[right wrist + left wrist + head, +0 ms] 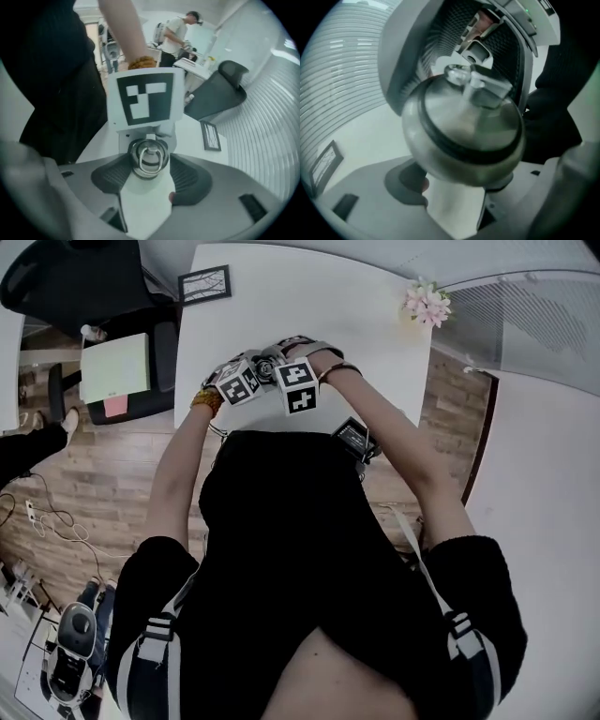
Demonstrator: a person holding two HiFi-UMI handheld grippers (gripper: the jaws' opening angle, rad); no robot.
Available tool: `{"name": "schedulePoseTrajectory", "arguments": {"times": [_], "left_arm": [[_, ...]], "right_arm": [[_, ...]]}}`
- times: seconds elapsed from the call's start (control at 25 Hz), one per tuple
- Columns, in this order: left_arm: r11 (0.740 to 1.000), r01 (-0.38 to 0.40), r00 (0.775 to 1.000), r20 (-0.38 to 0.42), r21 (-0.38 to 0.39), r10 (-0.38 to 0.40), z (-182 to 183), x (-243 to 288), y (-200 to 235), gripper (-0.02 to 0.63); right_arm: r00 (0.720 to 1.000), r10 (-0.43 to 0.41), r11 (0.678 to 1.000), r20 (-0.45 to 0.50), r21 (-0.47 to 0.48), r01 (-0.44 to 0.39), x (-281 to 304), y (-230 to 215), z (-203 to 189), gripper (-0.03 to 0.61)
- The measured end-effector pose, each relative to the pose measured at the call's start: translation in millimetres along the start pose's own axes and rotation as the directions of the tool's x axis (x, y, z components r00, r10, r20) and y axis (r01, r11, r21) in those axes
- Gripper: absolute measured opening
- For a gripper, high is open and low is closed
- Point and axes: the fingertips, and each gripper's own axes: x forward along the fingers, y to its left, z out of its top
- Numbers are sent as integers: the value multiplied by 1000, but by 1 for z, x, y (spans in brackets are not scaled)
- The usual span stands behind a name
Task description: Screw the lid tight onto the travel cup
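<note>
A steel travel cup (440, 140) with a black ring under its lid (473, 101) fills the left gripper view. Its rounded body sits between the pads of my left gripper (457, 185), which press on it from both sides. Seen from above, the lid (148, 159) with its clear loop handle lies between the black ribbed pads (112, 176) of my right gripper (149, 165), and they touch its sides. From the head, only the marker cubes of the left gripper (240, 382) and right gripper (300, 386) show, close together over the near edge of the white table (366, 296); the cup is hidden.
A framed picture (204, 283) lies at the table's far left corner and a bunch of flowers (427, 304) at its far right. Left of the table stands a black office chair (56, 277) and a seat bearing a green pad (114, 367). A person (176, 33) stands far off.
</note>
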Motion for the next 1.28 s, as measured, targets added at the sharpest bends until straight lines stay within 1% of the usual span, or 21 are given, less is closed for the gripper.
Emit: {"name": "schedulePoseTrajectory", "arguments": {"times": [0.04,0.08,0.12,0.16,0.2,0.24,0.32,0.36,0.4,0.48,0.52,0.6,0.64,0.76,0.88,0.96,1.08,1.16,1.2,1.24,1.28], "left_arm": [[1000,-12,1000,12,-23,13,-1,1,-1,324],[998,-24,999,27,-58,25,-3,3,-3,322],[995,-34,998,46,-99,39,-5,5,-4,313],[989,-45,996,70,-139,55,-7,6,-5,305],[983,-58,993,92,-175,74,-9,6,-6,305],[976,-73,990,106,-203,96,-10,6,-6,305],[968,-106,985,111,-229,134,-11,4,-4,305],[966,-118,985,100,-229,144,-9,3,-3,305],[967,-125,986,81,-221,146,-7,1,-2,307],[975,-129,990,31,-181,137,-4,-4,-1,308],[980,-132,991,3,-149,134,-5,-5,0,310],[987,-137,990,-40,-82,134,-5,-5,1,310],[989,-136,990,-46,-64,134,-4,-4,2,310],[988,-142,990,-24,-61,141,1,0,1,310],[985,-160,987,-2,-61,161,2,4,0,317],[982,-179,984,10,-66,180,3,7,0,333],[975,-211,977,31,-71,213,9,10,0,344],[970,-222,972,53,-96,227,12,11,2,345],[968,-222,971,66,-119,231,13,12,4,345],[965,-220,970,78,-144,232,14,12,4,345],[963,-215,969,86,-161,231,14,12,5,344]], "right_arm": [[999,-3,994,36,107,-1,-1,1,0,283],[996,-16,972,83,236,-4,-5,0,1,316],[991,-43,934,127,358,-5,-9,-2,2,318],[985,-81,894,154,448,4,-14,-3,2,318],[980,-121,867,158,498,26,-17,-3,2,318],[977,-154,857,146,513,58,-18,-2,1,313],[976,-188,868,109,483,113,-13,2,-4,294],[977,-190,875,95,467,125,-9,4,-6,284],[978,-189,876,89,466,127,-7,6,-9,285],[977,-193,858,95,500,120,-8,5,-13,284],[975,-200,844,97,522,121,-11,4,-17,296],[973,-212,820,94,558,125,-15,1,-27,273],[973,-212,812,89,570,125,-17,0,-32,269],[976,-203,794,81,596,116,-22,-3,-43,270],[982,-162,777,98,626,66,-28,-3,-42,278],[986,-134,772,98,634,42,-30,-3,-37,273],[990,-129,771,56,633,65,-30,-7,-34,278],[993,-119,771,6,631,88,-27,-14,-34,265],[994,-105,780,-23,618,97,-25,-16,-36,265],[995,-86,801,-50,591,99,-23,-18,-37,265],[996,-61,831,-69,549,89,-22,-18,-36,264]]}}
